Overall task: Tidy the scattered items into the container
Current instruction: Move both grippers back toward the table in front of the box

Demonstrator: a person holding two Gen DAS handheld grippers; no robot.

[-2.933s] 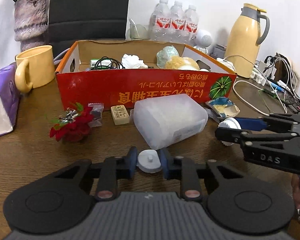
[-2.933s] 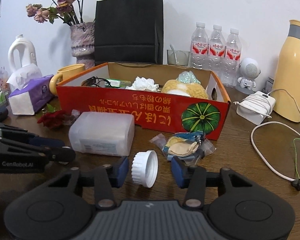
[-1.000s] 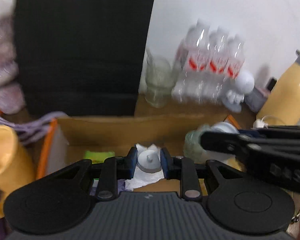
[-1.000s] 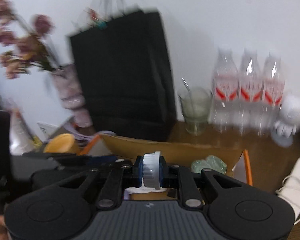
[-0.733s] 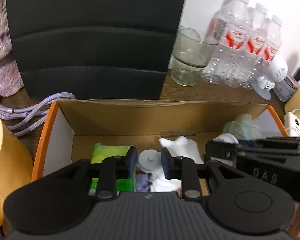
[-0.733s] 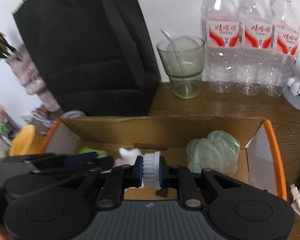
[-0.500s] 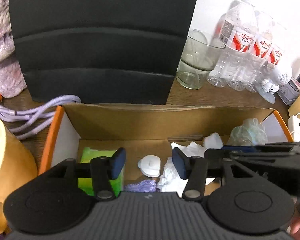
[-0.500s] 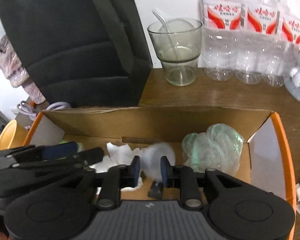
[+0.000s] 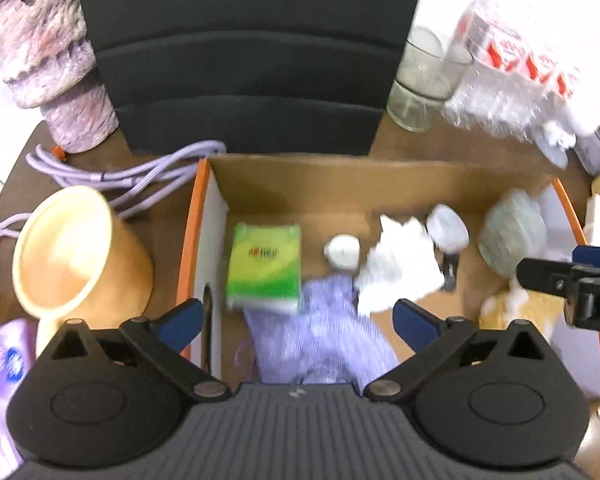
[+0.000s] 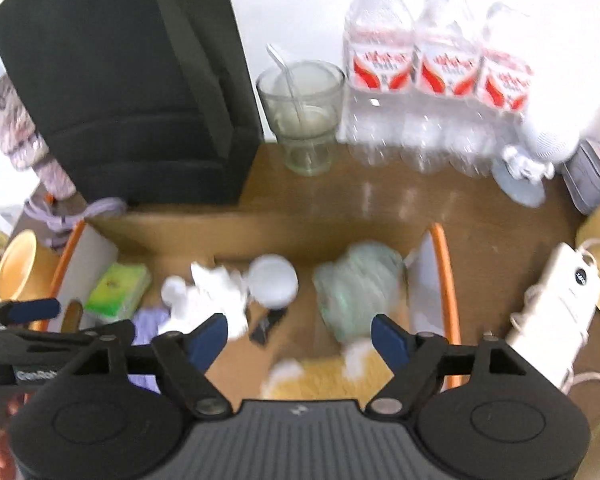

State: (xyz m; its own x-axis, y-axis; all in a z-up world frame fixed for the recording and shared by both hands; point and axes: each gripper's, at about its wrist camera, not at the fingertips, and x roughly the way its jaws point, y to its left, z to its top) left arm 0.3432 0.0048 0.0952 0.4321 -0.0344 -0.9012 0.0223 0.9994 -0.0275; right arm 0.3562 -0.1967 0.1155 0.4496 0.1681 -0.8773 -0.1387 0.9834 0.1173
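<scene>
Left gripper [image 9: 296, 318]: wide open, empty, above box [image 9: 198, 220]. Right gripper [image 10: 300, 338]: also spread wide, nothing held, over same box. Small white cap [image 9: 342, 250] on box floor between green pack [image 9: 265, 266] and crumpled tissue [image 9: 400, 268]. Larger white lid [image 10: 273, 280] just beside tissue, near pale green wad [image 10: 358, 284]. Purple cloth [image 9: 324, 340] below green pack. Yellow mug [image 9: 76, 252] outside box's left wall; glass [image 10: 302, 114] and bottles [image 10: 440, 80] behind on table [image 10: 480, 220].
</scene>
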